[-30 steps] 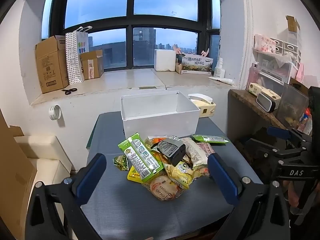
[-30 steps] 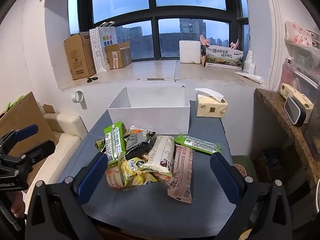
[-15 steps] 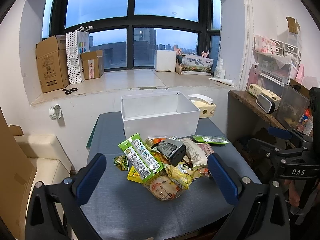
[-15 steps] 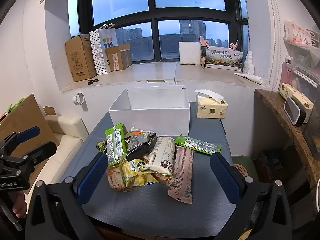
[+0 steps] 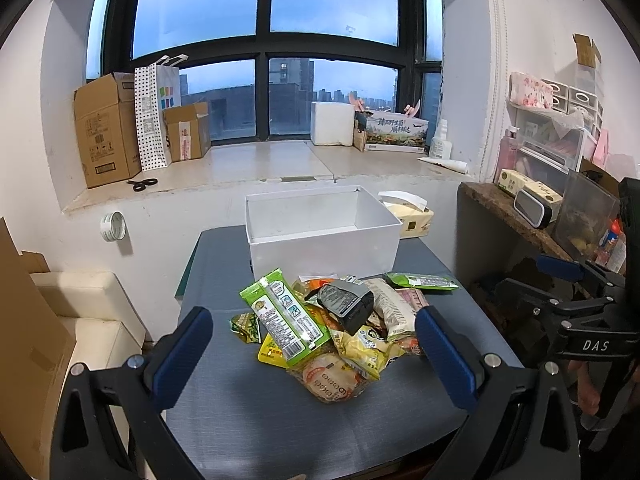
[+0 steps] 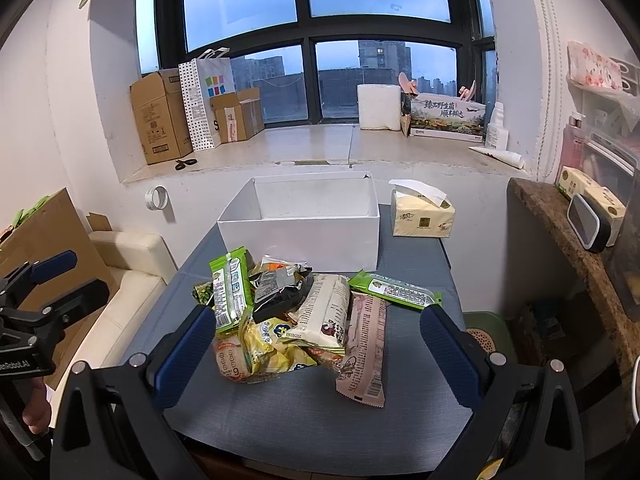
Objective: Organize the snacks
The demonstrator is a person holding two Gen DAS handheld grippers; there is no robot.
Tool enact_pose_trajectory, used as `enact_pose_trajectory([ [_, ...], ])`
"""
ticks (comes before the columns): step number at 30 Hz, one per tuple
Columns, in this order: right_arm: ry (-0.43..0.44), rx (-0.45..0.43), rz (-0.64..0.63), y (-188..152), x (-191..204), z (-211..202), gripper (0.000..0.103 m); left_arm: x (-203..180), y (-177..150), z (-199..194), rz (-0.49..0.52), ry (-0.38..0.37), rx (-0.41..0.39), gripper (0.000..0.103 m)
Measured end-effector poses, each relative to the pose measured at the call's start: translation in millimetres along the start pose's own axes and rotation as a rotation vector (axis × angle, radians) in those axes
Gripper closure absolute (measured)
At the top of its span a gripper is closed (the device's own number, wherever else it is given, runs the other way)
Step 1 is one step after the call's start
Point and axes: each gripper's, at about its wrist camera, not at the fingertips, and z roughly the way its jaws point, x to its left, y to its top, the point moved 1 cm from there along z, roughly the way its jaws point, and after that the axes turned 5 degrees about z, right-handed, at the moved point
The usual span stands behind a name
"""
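A pile of snack packets [image 5: 332, 328] lies on the grey table [image 5: 248, 432], in front of an empty white box [image 5: 320, 236]. The pile holds a green packet [image 5: 284, 320], a black pouch [image 5: 348, 304], a white packet [image 6: 326, 310] and a pink packet [image 6: 364, 352]. The pile [image 6: 296, 320] and the box [image 6: 304, 232] also show in the right wrist view. My left gripper [image 5: 316, 344] is open and empty, above the table's near edge. My right gripper [image 6: 316, 344] is open and empty, also short of the pile.
A yellow tissue box [image 6: 422, 216] stands right of the white box. A cream sofa [image 6: 128, 276] sits left of the table, a wooden shelf [image 6: 560, 232] right. Cardboard boxes [image 5: 106, 128] and scissors [image 5: 142, 184] are on the windowsill.
Both views have shifted only slightly. The pile and the box have not moved, and both grippers stay open.
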Motion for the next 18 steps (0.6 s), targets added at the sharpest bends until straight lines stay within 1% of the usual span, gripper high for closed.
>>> enact_pose_trajectory([
  [18, 0.004, 0.004, -0.003, 1.5, -1.1, -0.6, 0.000, -0.1, 2.8, -2.9, -0.003, -0.017, -0.011, 0.000],
])
